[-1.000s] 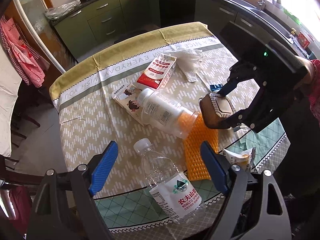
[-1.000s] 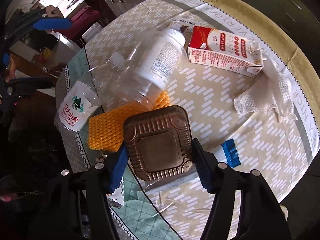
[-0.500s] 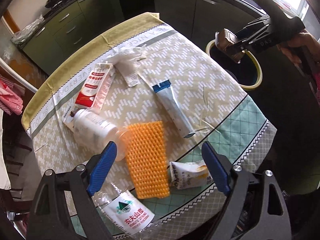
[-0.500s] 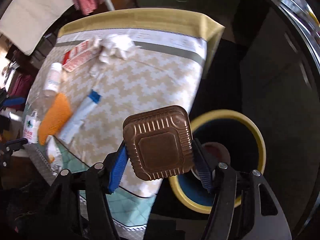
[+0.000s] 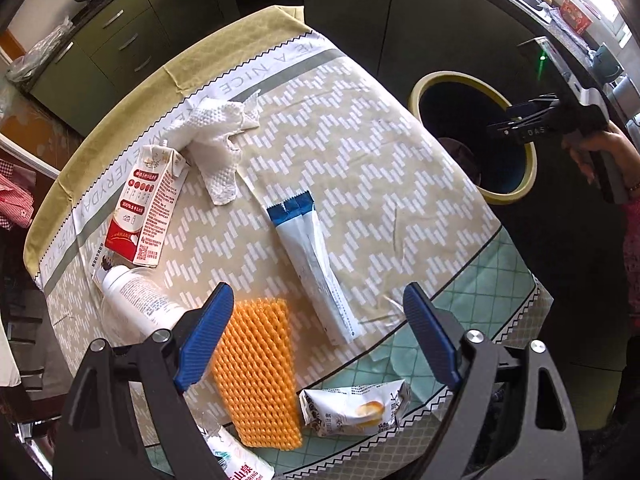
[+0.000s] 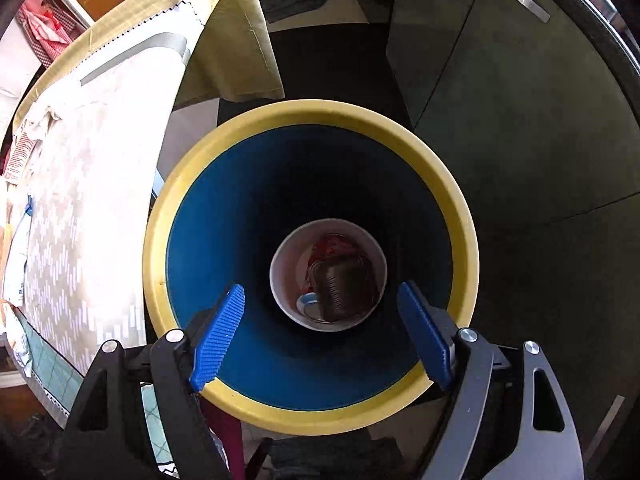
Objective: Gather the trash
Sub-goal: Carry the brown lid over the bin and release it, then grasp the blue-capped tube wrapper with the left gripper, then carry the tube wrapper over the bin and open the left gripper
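Right wrist view looks straight down into a blue bin (image 6: 224,240) with a yellow rim, standing on the floor just beside the table (image 6: 92,184), a spot that seems chosen so litter can be carried off the cloth and dropped in one short reach. Hanging over the bin's mouth, the right gripper (image 6: 320,332) has its jaws opening with nothing between them; a brown ribbed tray (image 6: 340,284) lies at the bottom, inside what looks like a white tub (image 6: 280,276), along with red and pale scraps too dim to name. Over the table, the left gripper (image 5: 318,336) points down with its jaws spread wide and empty, poised above an orange foam net (image 5: 256,376) and a long white-and-blue wrapper (image 5: 316,264), likely the next pick. More trash waits on the cloth: a red-and-white carton (image 5: 146,216), a crumpled paper towel (image 5: 218,140), a clear plastic jar (image 5: 136,304) partly behind the left finger, and a snack packet (image 5: 356,408). A labelled bottle (image 5: 236,464) is cut off at the frame's lower edge. In the left view the right gripper's fingertips cannot be made out against the dark bin.
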`<state>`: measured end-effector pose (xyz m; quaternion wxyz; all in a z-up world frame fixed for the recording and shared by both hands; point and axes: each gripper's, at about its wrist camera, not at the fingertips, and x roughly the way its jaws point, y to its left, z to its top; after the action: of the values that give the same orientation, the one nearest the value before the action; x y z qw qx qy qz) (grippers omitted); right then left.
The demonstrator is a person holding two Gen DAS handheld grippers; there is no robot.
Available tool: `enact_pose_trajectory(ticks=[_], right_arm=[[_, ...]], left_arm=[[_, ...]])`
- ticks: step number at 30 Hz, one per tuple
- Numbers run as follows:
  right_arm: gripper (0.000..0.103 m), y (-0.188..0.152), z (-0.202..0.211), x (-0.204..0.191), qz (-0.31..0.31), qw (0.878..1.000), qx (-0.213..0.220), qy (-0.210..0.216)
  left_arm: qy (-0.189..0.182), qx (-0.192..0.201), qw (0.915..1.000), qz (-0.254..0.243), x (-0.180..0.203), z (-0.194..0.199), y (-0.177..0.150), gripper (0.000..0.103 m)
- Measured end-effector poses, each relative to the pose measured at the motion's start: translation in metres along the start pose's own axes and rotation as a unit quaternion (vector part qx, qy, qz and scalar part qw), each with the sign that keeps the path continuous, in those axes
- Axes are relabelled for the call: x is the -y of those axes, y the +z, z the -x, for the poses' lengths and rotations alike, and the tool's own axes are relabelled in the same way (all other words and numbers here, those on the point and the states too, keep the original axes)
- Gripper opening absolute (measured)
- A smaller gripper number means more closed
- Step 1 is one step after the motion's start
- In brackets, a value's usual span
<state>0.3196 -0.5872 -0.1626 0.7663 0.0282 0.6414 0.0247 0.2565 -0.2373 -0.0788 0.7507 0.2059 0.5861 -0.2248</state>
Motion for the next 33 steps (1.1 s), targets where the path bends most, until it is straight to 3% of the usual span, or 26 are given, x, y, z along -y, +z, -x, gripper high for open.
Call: enact_pose_trajectory(ticks=[15,18,20,24,27,33], right_arm=[[0.079,-0.040,0.025,-0.031,0.025,0.999,0.025,0.027],[0.079,-0.041,0.021,-0.032,0.024,0.999,0.023,0.028],[0.079,-0.043,0.020,-0.031,0.022,0.999,0.021,0.030],[0.079,-0.042,0.016,-0.026,0.017,0.999,0.020,0.033],[0.079,-0.042,0.012,-0.025,0.015,0.999,0.020,0.034],[0.079,-0.047,0.013,-0.023,0.014,0.999,0.025,0.038]], left_arm=[[-0.019,-0.077,0.9955,0.052,-0.003,-0.072,0.025,0.080],[-0.023,-0.084,0.9939,0.067,-0.007,-0.081,0.028,0.068],[-0.024,-0.091,0.9928,0.074,-0.010,-0.085,0.028,0.053],[-0.025,-0.091,0.9928,0.074,-0.009,-0.087,0.029,0.045],[-0.029,-0.089,0.9930,0.072,-0.008,-0.083,0.026,0.027],[-0.031,-0.080,0.9948,0.054,0.007,-0.066,0.024,0.026]])
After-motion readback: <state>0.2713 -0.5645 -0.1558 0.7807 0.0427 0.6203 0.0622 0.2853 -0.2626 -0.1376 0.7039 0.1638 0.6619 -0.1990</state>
